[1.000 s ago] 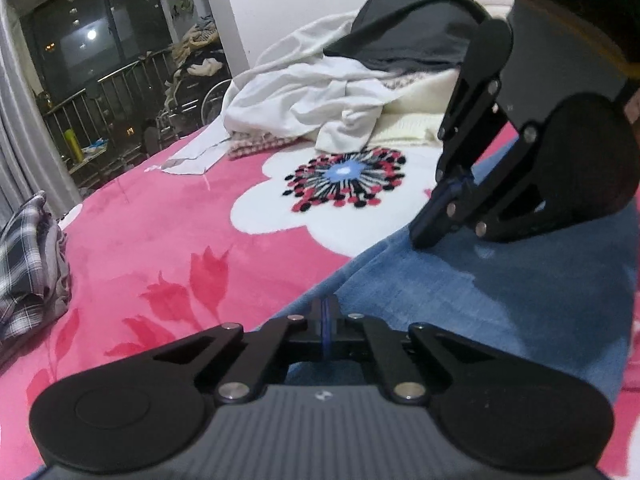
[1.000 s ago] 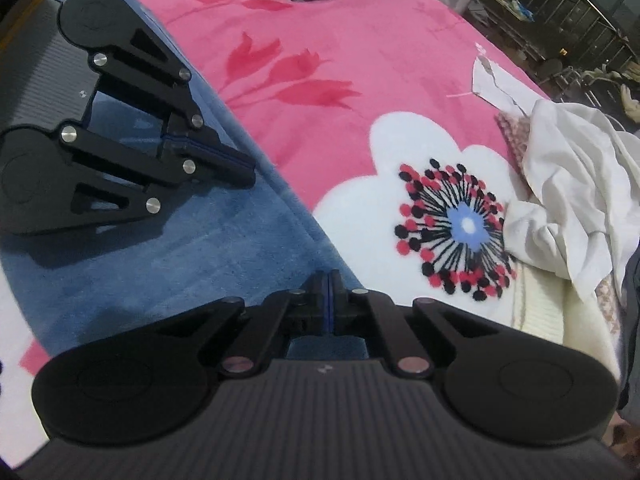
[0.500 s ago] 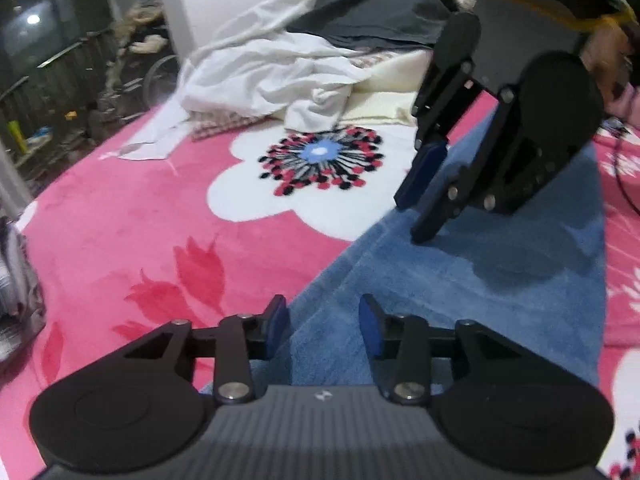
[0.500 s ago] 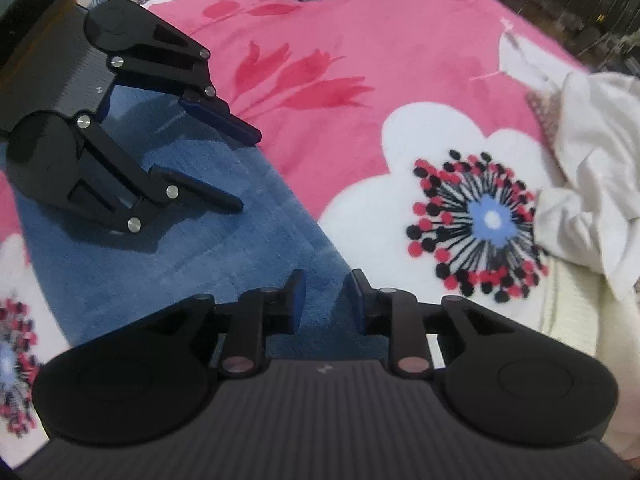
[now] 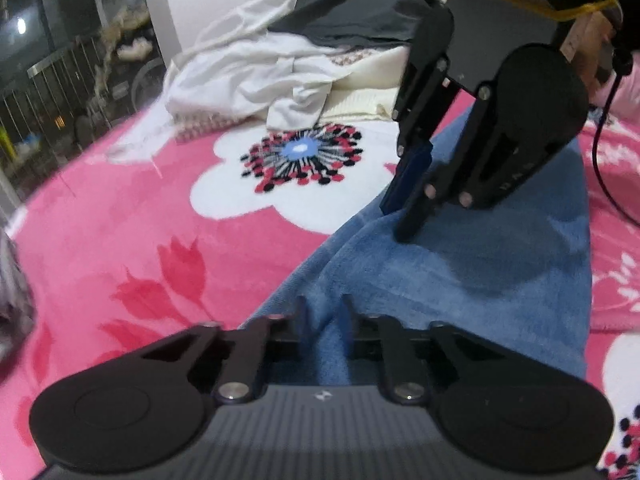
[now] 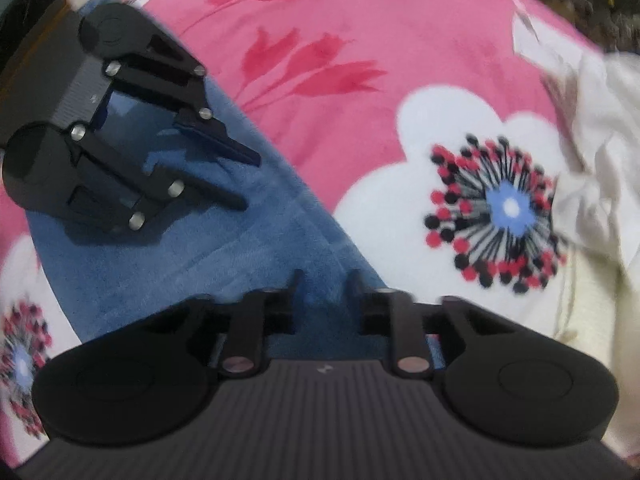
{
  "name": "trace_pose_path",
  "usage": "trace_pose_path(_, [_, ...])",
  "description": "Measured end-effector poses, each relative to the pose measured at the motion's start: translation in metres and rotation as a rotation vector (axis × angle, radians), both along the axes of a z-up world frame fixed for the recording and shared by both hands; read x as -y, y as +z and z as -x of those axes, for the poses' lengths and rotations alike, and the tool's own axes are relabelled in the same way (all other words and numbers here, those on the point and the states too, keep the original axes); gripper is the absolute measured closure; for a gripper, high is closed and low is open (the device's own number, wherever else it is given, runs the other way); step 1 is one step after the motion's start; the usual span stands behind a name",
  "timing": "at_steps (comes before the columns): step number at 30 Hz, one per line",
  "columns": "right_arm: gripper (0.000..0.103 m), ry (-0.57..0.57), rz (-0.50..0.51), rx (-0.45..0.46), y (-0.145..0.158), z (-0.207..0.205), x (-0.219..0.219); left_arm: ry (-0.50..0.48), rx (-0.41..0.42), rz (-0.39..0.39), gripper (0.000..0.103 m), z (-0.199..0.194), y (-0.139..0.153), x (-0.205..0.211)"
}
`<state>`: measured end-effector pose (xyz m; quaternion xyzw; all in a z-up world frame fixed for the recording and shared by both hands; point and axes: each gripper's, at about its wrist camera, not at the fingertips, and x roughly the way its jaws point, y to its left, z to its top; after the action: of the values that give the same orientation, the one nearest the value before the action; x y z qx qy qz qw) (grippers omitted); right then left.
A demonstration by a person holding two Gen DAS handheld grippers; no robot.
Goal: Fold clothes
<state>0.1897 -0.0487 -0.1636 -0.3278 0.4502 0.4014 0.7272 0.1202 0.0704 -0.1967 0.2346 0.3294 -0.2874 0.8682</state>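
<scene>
**Blue cloth between two closing grippers**

Blue cloth fills the narrow gap between the jaws of the left gripper (image 5: pixel 323 312). The jaws stand a little apart and are closing, with a soft ridge of the blue garment (image 5: pixel 460 280) rising between them. The right gripper (image 6: pixel 322 280) is in the same state: its jaws are narrow and closing, its fingertips low over the same garment near its left edge. Whether the pads already press the fabric I cannot tell.

Both grippers point down at the garment and stand near each other. The garment lies flat as a long strip on a pink blanket (image 5: pixel 120 220) with big white flowers. On the far side of the blanket there is a loose pile of white clothes (image 5: pixel 256 76) with a dark grey garment (image 5: pixel 352 12) on top. At the far left a metal railing (image 5: pixel 52 92) stands before a dark window.
</scene>
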Motion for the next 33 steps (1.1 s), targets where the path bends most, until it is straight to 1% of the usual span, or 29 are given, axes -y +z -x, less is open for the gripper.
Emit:
trace_pose_path(1, [0.1,0.023,0.016,0.044,0.003,0.009,-0.002,0.007,0.031,-0.011,0.1,0.005,0.0,0.002])
trace_pose_path(4, [0.102,0.041,0.017,0.132,0.011,0.021,-0.001,0.031,0.087,-0.005,0.101,0.012,0.003,0.003])
trace_pose_path(6, [0.102,0.021,0.001,0.152,0.015,0.019,0.002,0.046,0.1,-0.002,0.101,0.009,0.006,0.004])
trace_pose_path(10, [0.102,-0.003,0.004,0.189,0.013,0.013,0.0,0.058,0.116,-0.031,0.101,-0.002,0.006,0.008])
trace_pose_path(14, [0.102,-0.038,0.008,0.191,-0.008,0.009,-0.005,0.067,0.113,-0.073,0.1,-0.005,-0.011,0.014])
trace_pose_path(15, [0.099,-0.051,0.007,0.19,-0.015,0.009,-0.006,0.066,0.122,-0.086,0.1,-0.002,-0.014,0.016])
trace_pose_path(16, [0.099,-0.065,-0.009,0.201,-0.015,0.011,-0.005,0.065,0.137,-0.097,0.1,0.001,-0.013,0.018])
trace_pose_path(17, [0.099,-0.084,-0.032,0.205,-0.012,0.013,-0.001,0.07,0.143,-0.1,0.093,0.003,-0.011,0.017])
trace_pose_path(18, [0.092,-0.118,-0.065,0.194,-0.006,0.013,0.005,0.078,0.143,-0.098,0.09,0.005,-0.008,0.015])
trace_pose_path(19, [0.087,-0.171,-0.108,0.178,0.001,0.012,0.016,0.093,0.141,-0.094,0.077,0.007,-0.003,0.012])
trace_pose_path(20, [0.079,-0.23,-0.15,0.173,0.009,0.012,0.03,0.118,0.137,-0.088,0.058,0.009,0.002,0.008])
trace_pose_path(21, [0.078,-0.29,-0.191,0.171,0.016,0.012,0.044,0.147,0.133,-0.075,0.051,0.012,0.008,0.002])
trace_pose_path(24, [0.078,-0.505,-0.324,0.107,0.034,0.01,0.106,0.213,0.104,0.021,0.049,0.029,0.028,-0.021])
trace_pose_path(26, [0.078,-0.656,-0.378,0.051,0.029,0.005,0.15,0.273,0.034,0.085,0.046,0.03,0.03,-0.036])
trace_pose_path(27, [0.079,-0.751,-0.387,0.033,0.023,0.001,0.176,0.311,-0.002,0.099,0.046,0.027,0.026,-0.043])
trace_pose_path(29, [0.08,-0.926,-0.361,0.048,0.007,-0.004,0.223,0.399,-0.067,0.104,0.045,0.015,0.01,-0.055])
trace_pose_path(30, [0.08,-1.023,-0.324,0.071,-0.002,-0.007,0.249,0.437,-0.092,0.133,0.044,0.009,0.005,-0.063])
trace_pose_path(32, [0.08,-1.209,-0.282,0.127,-0.01,-0.008,0.299,0.499,-0.146,0.255,0.043,-0.002,0.005,-0.082])
trace_pose_path(33, [0.078,-1.285,-0.263,0.163,-0.008,-0.003,0.319,0.526,-0.172,0.304,0.045,-0.006,0.008,-0.089])
